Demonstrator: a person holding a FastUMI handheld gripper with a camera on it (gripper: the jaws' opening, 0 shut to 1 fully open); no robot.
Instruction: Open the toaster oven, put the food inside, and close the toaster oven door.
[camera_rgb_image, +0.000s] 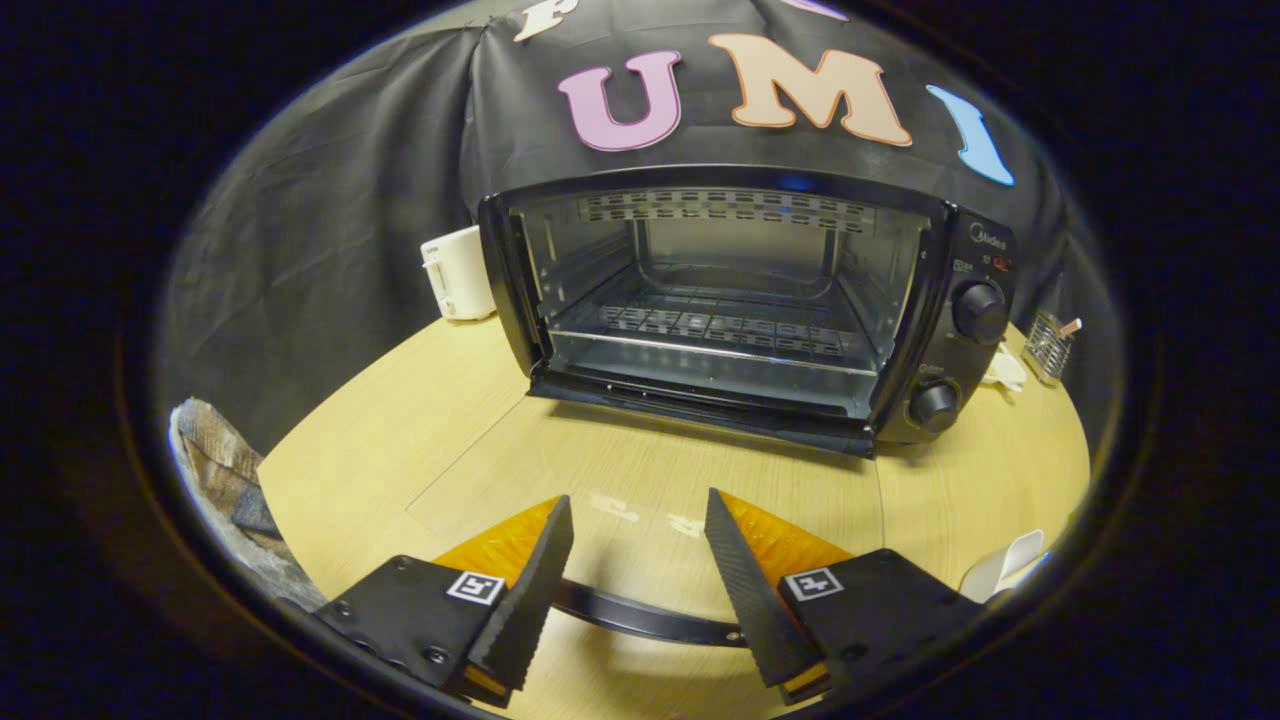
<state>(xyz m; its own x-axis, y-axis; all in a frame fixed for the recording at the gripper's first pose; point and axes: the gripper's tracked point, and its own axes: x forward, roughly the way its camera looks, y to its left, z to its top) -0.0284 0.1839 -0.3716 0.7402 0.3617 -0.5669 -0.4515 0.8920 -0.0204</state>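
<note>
The black toaster oven (740, 300) stands on the wooden table (380, 420) with its glass door (640, 470) swung down flat toward me. Its cavity shows a wire rack (720, 325) with nothing on it. The door's dark curved handle (650, 618) runs across low between my fingers, near their bases. My gripper (638, 500) is open above the lowered door, fingertips spread wide and pressing on nothing. Two knobs (978, 312) sit on the oven's right panel. I cannot make out any food.
A white toaster (455, 272) stands left of the oven against the cloth wall. Right of the oven are a small metal basket (1050, 345) and a white item (1005, 370). Another white object (1000, 565) lies near my right finger. A patterned cloth (215, 450) hangs off the table's left.
</note>
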